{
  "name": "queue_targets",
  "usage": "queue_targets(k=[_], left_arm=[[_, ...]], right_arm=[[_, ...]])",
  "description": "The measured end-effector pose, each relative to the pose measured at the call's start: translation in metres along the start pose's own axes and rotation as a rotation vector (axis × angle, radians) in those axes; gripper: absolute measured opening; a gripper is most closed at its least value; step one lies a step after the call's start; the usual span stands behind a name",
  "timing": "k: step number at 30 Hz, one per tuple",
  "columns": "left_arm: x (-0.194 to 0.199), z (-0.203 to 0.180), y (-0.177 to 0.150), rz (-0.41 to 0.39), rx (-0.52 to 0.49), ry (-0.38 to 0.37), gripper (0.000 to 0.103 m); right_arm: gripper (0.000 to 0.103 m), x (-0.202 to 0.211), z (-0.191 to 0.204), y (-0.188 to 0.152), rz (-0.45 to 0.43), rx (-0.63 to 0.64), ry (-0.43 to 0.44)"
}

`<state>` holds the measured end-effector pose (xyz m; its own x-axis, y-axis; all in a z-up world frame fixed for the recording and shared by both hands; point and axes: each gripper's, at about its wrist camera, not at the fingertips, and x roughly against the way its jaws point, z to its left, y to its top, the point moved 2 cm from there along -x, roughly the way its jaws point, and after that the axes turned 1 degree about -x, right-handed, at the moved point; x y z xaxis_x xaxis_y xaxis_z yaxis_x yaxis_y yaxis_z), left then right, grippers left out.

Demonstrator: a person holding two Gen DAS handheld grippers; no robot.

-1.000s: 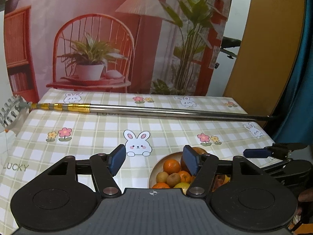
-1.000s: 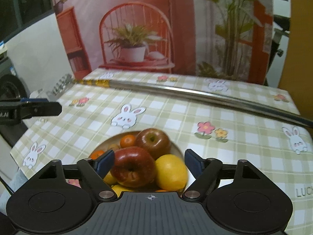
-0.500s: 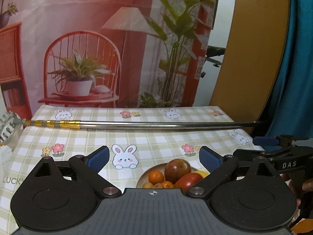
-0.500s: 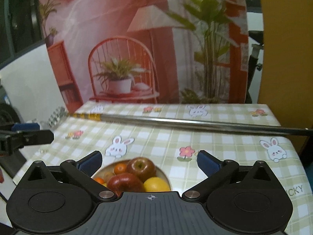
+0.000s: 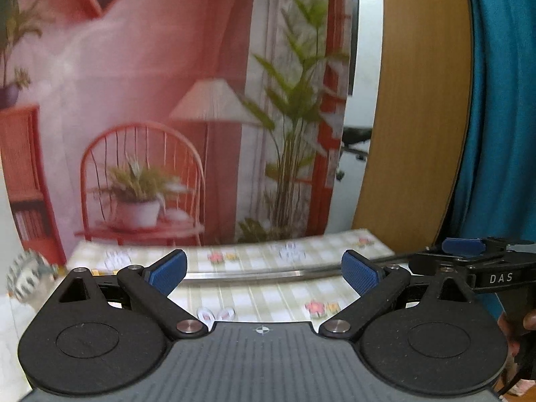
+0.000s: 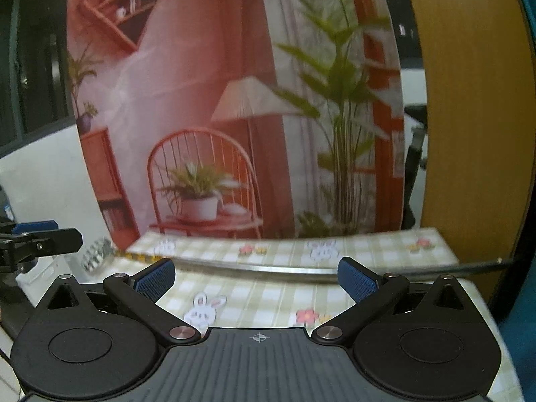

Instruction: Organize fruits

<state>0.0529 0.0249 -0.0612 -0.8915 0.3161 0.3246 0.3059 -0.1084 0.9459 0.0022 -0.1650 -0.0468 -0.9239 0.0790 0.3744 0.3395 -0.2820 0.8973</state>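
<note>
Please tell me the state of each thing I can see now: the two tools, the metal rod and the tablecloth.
left tool: open, holding nothing.
right tool: open, holding nothing.
metal rod: lying flat across the tablecloth, untouched by either tool.
tablecloth: spread flat on the table; no fruit shows on the visible part.

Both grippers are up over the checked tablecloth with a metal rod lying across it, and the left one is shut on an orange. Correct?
Not quite. The left gripper is open and holds nothing; the left wrist view shows only tablecloth between its fingers. The rest stands: the right gripper is open too, and the metal rod lies across the cloth.
</note>
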Motion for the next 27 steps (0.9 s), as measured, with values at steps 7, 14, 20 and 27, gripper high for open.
queue_targets(k=[7,14,20,27], left_arm=[[0.027,-0.013,0.030,-0.121,-0.026,0.022,0.103],[0.045,-0.021,0.037,-0.166,-0.028,0.017,0.103],[0.046,-0.020,0.038,-0.159,-0.023,0.034,0.103],[0.044,-0.019,0.040,-0.162,-0.022,0.040,0.103]], right_arm=[[0.103,0.024,0.010,0.030,-0.113,0.026,-0.012],[0.103,0.039,0.015,0.043,-0.164,0.041,-0.012],[0.103,0.043,0.021,0.043,-0.176,0.053,-0.016],[0.103,0.047,0.022,0.043,-0.187,0.059,-0.023]])
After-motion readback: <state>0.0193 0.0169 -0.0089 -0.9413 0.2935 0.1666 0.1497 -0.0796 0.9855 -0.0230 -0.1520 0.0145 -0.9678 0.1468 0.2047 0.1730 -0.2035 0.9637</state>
